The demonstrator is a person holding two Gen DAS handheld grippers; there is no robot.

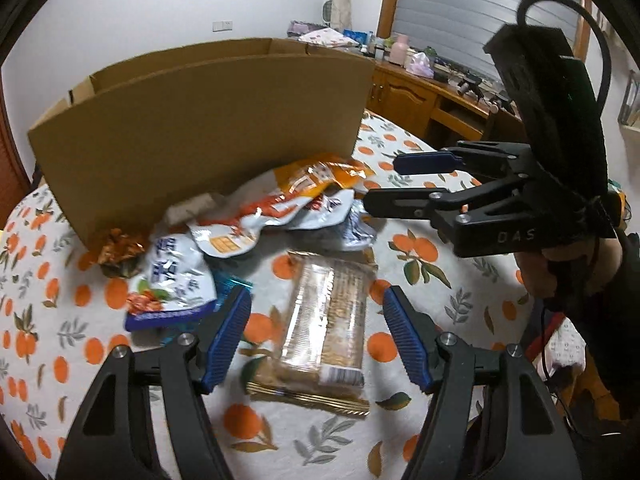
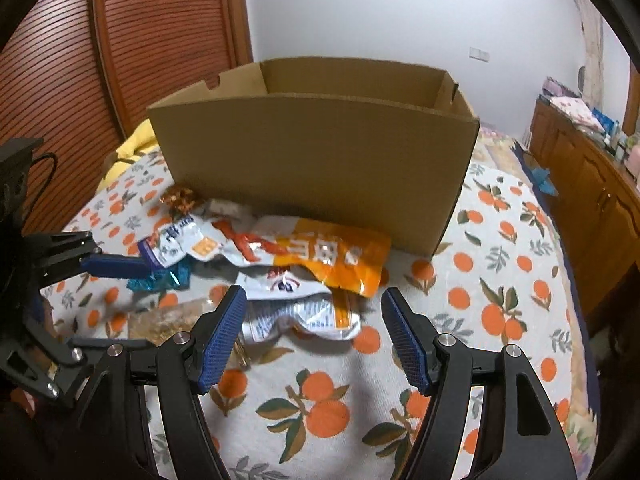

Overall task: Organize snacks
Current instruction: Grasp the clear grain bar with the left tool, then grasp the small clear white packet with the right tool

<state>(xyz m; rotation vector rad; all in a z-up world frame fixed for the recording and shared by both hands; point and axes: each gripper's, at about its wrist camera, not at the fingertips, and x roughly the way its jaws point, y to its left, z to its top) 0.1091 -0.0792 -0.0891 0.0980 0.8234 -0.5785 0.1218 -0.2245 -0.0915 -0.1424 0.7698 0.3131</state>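
Lying between left hand-held gripper [image 1: 316,336] fingers: biscuit pack [image 1: 326,320]

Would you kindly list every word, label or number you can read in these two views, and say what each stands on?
"DAS": raised letters on the black body of the right tongs.
Orange snack packet: large characters, upside down and blurred, unreadable.
Blue-and-white snack packet: print too blurred.
Clear cracker pack: end label too small.
Cardboard box: no print visible.

The plain brown corrugated cardboard box [image 2: 316,168] is unprinted. The quilted white bed cover [image 2: 500,280] carries an orange-fruit pattern with grey-green leaves. The glossy orange-and-white snack pouch [image 2: 320,256] bears red markings. The clear-wrapped tan cracker pack [image 1: 328,320] has gold edges. Both grippers' finger pads [image 1: 228,336] are ribbed blue on black frames.
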